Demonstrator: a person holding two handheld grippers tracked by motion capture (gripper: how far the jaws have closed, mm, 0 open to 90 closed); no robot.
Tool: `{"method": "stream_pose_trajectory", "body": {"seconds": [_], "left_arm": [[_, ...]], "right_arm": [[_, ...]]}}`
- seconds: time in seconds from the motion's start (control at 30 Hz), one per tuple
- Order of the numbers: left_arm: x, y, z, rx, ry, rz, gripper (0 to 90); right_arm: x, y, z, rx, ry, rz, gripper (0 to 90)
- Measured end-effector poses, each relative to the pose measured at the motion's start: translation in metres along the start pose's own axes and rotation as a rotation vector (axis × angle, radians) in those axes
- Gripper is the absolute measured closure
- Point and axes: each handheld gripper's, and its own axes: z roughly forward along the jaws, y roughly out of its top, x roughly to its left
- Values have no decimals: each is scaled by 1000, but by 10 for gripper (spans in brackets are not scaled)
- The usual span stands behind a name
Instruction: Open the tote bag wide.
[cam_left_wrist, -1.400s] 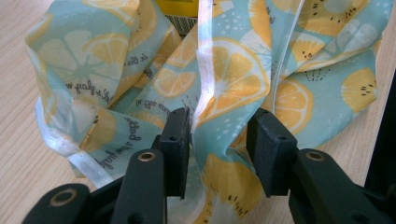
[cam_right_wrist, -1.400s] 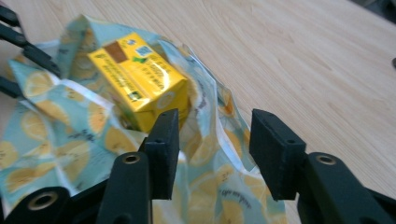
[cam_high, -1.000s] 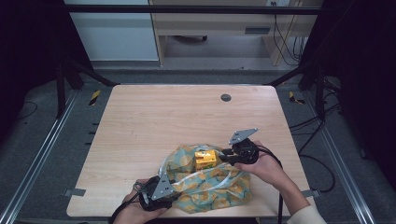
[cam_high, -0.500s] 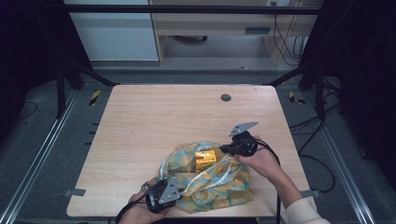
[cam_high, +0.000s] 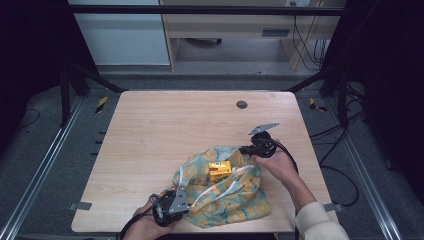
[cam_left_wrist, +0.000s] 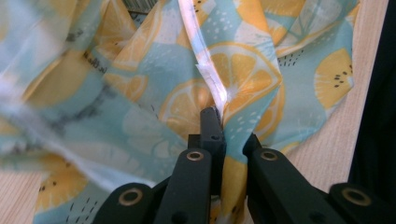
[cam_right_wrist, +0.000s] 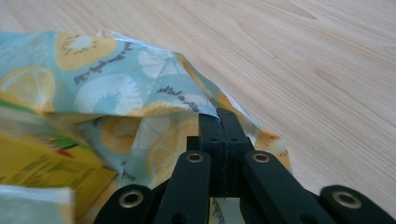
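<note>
Lemon-print cloth bag (cam_high: 225, 192) is lying crumpled on the near part of the table (cam_high: 150, 145), toward the near right, its mouth facing up and gaping. A yellow box (cam_high: 219, 170) is sitting inside the opening, partly showing above the fabric; the right gripper view is also catching a yellow corner of it (cam_right_wrist: 51, 172) at lower left. Left gripper (cam_high: 172, 204) is sitting at the bag's near left edge; in the left gripper view its jaws have just been closing and are now pinching a fold of the cloth (cam_left_wrist: 224, 98) beside a pale seam strip. Right gripper (cam_high: 245, 149) is sitting at the bag's far right edge; its jaws have just been closing too and are now standing pressed together on the rim of the fabric (cam_right_wrist: 187, 105), bare wood beyond. A small dark round disc (cam_high: 242, 104) is lying near the far edge of the table, well apart from the bag
</note>
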Motion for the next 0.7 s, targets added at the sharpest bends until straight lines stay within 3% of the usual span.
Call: {"method": "stream_pose_trajectory", "body": {"seconds": [0.33, 0.7], "left_arm": [[3, -3, -3, 13, 22, -5, 885], [3, -5, -5, 18, 27, -5, 887]], "right_arm": [[-23, -6, 12, 1, -46, 82, 900], [-28, -8, 19, 18, -87, 83, 900]]}}
